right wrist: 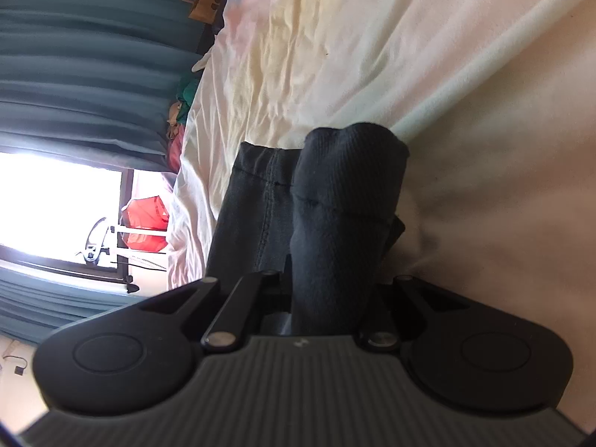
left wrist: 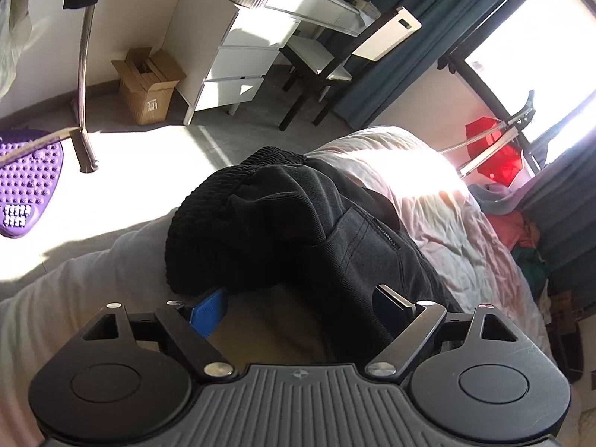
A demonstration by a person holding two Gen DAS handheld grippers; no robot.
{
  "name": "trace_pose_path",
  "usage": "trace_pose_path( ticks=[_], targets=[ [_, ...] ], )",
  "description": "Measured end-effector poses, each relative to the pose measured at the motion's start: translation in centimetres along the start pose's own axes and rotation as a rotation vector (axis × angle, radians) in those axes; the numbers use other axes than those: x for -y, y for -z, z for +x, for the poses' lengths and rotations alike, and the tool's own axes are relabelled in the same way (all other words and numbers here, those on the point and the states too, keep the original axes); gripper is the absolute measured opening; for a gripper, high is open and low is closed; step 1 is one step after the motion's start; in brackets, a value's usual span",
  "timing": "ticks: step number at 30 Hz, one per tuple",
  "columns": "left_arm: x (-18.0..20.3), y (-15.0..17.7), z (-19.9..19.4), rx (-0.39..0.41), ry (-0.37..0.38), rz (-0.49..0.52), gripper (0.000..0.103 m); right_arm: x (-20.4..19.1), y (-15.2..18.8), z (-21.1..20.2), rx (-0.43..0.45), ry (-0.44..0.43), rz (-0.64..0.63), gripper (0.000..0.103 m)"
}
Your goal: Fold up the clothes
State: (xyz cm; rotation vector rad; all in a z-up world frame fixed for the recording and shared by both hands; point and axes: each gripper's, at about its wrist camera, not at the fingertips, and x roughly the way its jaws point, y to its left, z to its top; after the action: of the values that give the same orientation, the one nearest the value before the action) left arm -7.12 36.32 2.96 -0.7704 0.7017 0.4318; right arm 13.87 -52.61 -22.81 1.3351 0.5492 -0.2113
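While both cameras face the bed, each shows its own half.
Left gripper (left wrist: 298, 303): fingers (left wrist: 208, 311) spread wide, tips tucked under the bunched edge of the black trousers (left wrist: 335, 231).
Right gripper (right wrist: 327, 298): closed on a rolled fold of the trousers (right wrist: 342, 193); fingertips hidden by cloth.
Trousers: lying on the pale bedsheet (right wrist: 335, 56).
Left view only: white desk (left wrist: 260, 37), chair (left wrist: 335, 63), cardboard box (left wrist: 147, 82).
Right view only: trouser hem, paper bag (right wrist: 203, 3).

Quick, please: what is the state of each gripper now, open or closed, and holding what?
Left gripper: open, fingers spread at the edge of the black clothes, gripping nothing.
Right gripper: closed on dark ribbed fabric.
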Motion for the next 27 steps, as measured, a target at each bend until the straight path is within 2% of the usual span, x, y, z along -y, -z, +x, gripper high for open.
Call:
trace_pose_path(
  ticks=[4, 8, 10, 13, 20, 24, 27],
  targets=[
    [1.7, 1.2, -2.9, 0.083, -0.060, 0.138, 0.089, -0.6, -0.1, 0.0, 0.013, -0.007, -0.008, 0.012],
    [7.0, 2.4, -4.7, 0.199, -0.066, 0.311, 0.091, -1.2, -0.1, -0.3, 0.031, -0.031, -0.025, 0.012],
    [10.7, 3.6, -4.7, 0.239, -0.036, 0.382, 0.093, -1.5, -0.1, -0.5, 0.039, -0.040, -0.040, 0.012],
    [14.7, 5.4, -4.1, 0.252, 0.046, 0.458, 0.095, -1.7, -0.1, -0.8, 0.044, -0.045, -0.042, 0.012],
    [24.2, 12.0, 2.8, 0.223, 0.154, 0.627, 0.095, -1.7, -0.3, -1.1, 0.050, -0.044, -0.029, 0.012],
    [27.8, 15.3, 7.5, 0.189, 0.161, 0.681, 0.095, -1.5, -0.4, -1.1, 0.049, -0.048, -0.017, 0.012],
    [28.6, 17.8, 11.3, 0.173, 0.143, 0.731, 0.095, -1.4, -0.4, -1.1, 0.049, -0.053, -0.020, 0.012]
  ],
)
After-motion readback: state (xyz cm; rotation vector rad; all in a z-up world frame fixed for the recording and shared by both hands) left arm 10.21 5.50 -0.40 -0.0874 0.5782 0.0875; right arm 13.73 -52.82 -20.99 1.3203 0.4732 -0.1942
